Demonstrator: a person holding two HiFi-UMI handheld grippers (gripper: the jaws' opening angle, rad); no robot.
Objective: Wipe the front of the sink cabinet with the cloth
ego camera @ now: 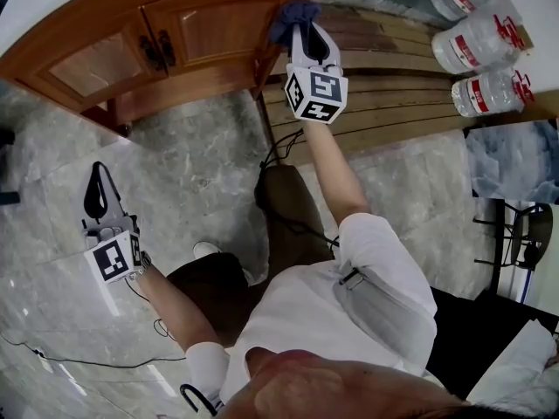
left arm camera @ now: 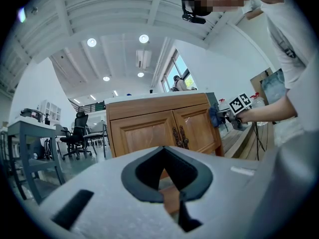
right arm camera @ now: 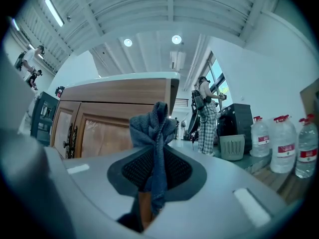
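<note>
The wooden sink cabinet (ego camera: 157, 46) stands at the top left of the head view, with two panelled doors and dark handles (ego camera: 157, 51). My right gripper (ego camera: 297, 26) is shut on a blue cloth (ego camera: 293, 14), which is bunched at the cabinet's right front corner. In the right gripper view the cloth (right arm camera: 153, 133) sticks up between the jaws, close to the right door (right arm camera: 107, 136). My left gripper (ego camera: 98, 195) hangs low over the marble floor, away from the cabinet, shut and empty. In its own view it faces the cabinet doors (left arm camera: 164, 131) from a distance.
Several large water bottles (ego camera: 480, 37) lie at the top right on wooden planks (ego camera: 384, 94). A cable (ego camera: 279, 151) trails from the right gripper. A black metal rack (ego camera: 515, 238) stands at the right. Office chairs (left arm camera: 77, 133) and a person (right arm camera: 207, 118) are in the background.
</note>
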